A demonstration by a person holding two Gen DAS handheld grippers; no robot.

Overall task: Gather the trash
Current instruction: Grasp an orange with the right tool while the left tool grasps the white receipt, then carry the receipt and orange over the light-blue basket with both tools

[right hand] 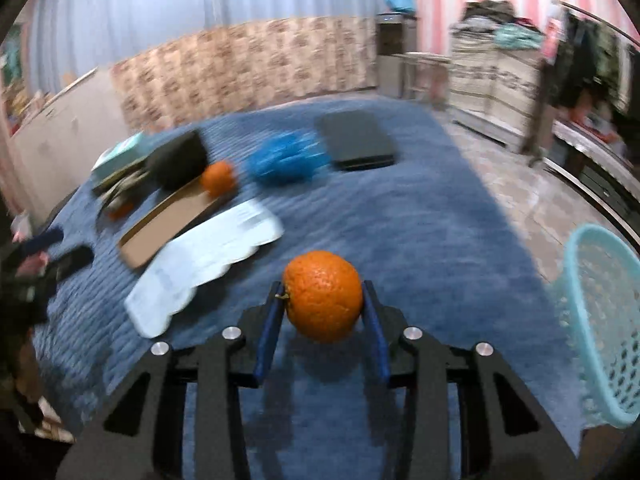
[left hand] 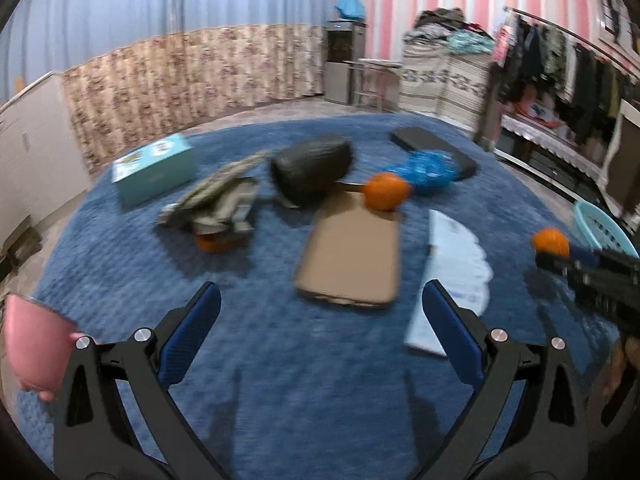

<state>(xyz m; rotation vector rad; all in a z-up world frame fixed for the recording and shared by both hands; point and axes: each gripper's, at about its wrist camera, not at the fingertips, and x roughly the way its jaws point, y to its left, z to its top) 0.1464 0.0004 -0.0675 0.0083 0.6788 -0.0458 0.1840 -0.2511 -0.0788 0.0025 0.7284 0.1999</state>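
Note:
My right gripper [right hand: 323,292] is shut on an orange [right hand: 323,295] and holds it above the blue carpet; both show at the right of the left wrist view, the orange [left hand: 550,241] at the tip. A turquoise basket [right hand: 604,328] stands to its right. My left gripper [left hand: 320,300] is open and empty above the carpet. Ahead lie a brown cardboard sheet [left hand: 352,252], a white paper [left hand: 452,276], a second orange [left hand: 386,191], a crumpled blue bag [left hand: 426,168], a black bag [left hand: 310,170] and a third orange [left hand: 214,242] under crumpled camouflage wrapping [left hand: 216,200].
A teal box [left hand: 154,168] and a flat black case [left hand: 434,146] lie on the blue carpet [left hand: 280,360]. A pink object [left hand: 32,344] is at the left edge. Clothes rack [left hand: 560,60], stacked bedding and a cabinet stand along the far wall.

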